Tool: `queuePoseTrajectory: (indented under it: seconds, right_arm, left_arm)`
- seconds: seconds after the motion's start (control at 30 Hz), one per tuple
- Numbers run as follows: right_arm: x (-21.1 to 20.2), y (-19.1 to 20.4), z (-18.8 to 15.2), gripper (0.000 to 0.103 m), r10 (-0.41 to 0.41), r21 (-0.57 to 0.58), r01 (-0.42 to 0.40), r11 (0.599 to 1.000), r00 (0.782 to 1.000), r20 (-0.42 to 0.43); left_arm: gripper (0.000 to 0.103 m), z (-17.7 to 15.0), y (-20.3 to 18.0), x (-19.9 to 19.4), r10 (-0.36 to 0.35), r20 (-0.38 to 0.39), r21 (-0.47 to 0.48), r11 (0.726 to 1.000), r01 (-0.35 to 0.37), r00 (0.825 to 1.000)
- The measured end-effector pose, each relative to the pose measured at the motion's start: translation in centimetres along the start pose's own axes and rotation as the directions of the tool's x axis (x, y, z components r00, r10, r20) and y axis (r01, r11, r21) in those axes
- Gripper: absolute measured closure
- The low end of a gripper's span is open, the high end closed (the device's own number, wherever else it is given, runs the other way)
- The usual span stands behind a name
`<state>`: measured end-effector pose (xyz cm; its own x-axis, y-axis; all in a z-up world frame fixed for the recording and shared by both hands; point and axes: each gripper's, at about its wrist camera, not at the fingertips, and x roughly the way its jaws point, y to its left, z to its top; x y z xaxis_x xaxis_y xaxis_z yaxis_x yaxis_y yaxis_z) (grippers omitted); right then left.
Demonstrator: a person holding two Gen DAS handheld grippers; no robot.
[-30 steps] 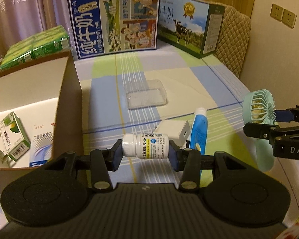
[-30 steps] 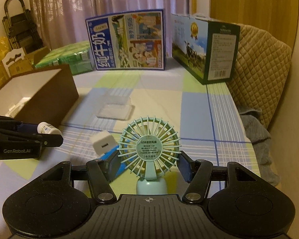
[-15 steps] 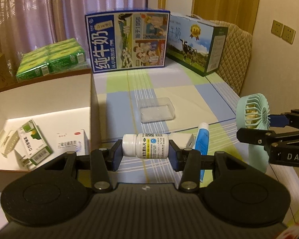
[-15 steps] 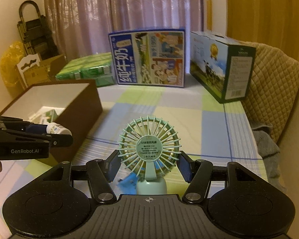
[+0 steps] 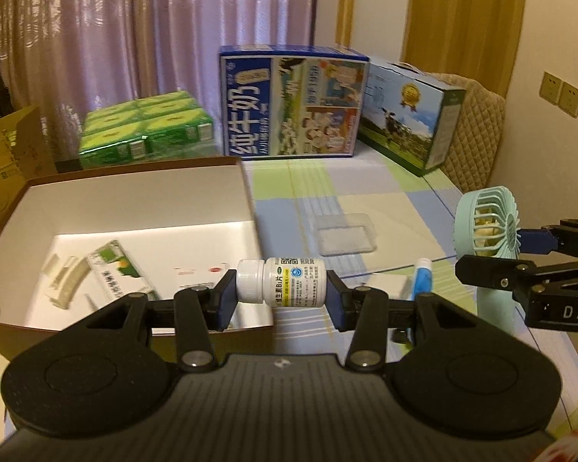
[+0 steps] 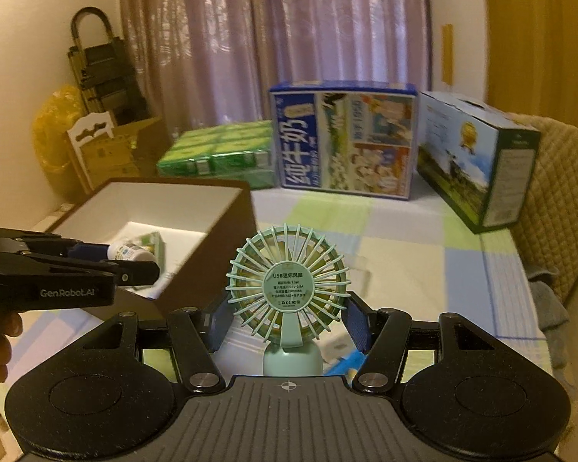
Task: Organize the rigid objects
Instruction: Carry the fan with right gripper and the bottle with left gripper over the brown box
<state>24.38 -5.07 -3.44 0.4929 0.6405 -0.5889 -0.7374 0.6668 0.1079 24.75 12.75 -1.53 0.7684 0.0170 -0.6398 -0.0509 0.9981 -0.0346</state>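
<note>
The left hand-held gripper (image 5: 281, 288) is clamped end to end on a white pill bottle (image 5: 285, 284), which is carried lying level above the near right corner of the brown storage box (image 5: 246, 188). The right hand-held gripper (image 6: 287, 317) is clamped on the head of a mint mini fan (image 6: 288, 288), held upright, clear of the bed (image 6: 404, 246) and to the right of the box.

The step in hand is judged to be delivery of both items into the box. Each load should be brought fully over the white floor before release, and the bottle lowered so that it cannot roll.

Inside the box, a green carton (image 5: 117, 275) and small white packets (image 5: 67, 283) are seen toward the left and near side; the far right floor appears free. The box's right wall must be cleared by the fan's handle. The grippers are close together, so entry one at a time is advised. A clear tray (image 5: 345, 235) and a blue tube (image 5: 420, 279) lie on the bed beyond the right wall, out of the path.
</note>
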Motion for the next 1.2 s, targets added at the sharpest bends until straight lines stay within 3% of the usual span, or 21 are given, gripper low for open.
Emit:
queuePoseTrajectory:
  seconds: [0.6,1.2]
  right_arm:
    - [6.1,10.7,6.1,0.046,0.176,-0.059,-0.173,0.983,0.984,0.038]
    - [15.3,16.9,10.7,0.046,0.166,0.051,-0.167,0.985,0.986,0.022]
  left_arm:
    - [0.061,1.1,12.5,-2.8,0.150,0.049,-0.049,0.988,-0.148,0.987]
    - [0.061,3.1,22.1,0.8,0.208,0.016,-0.034,0.978,-0.207,0.978]
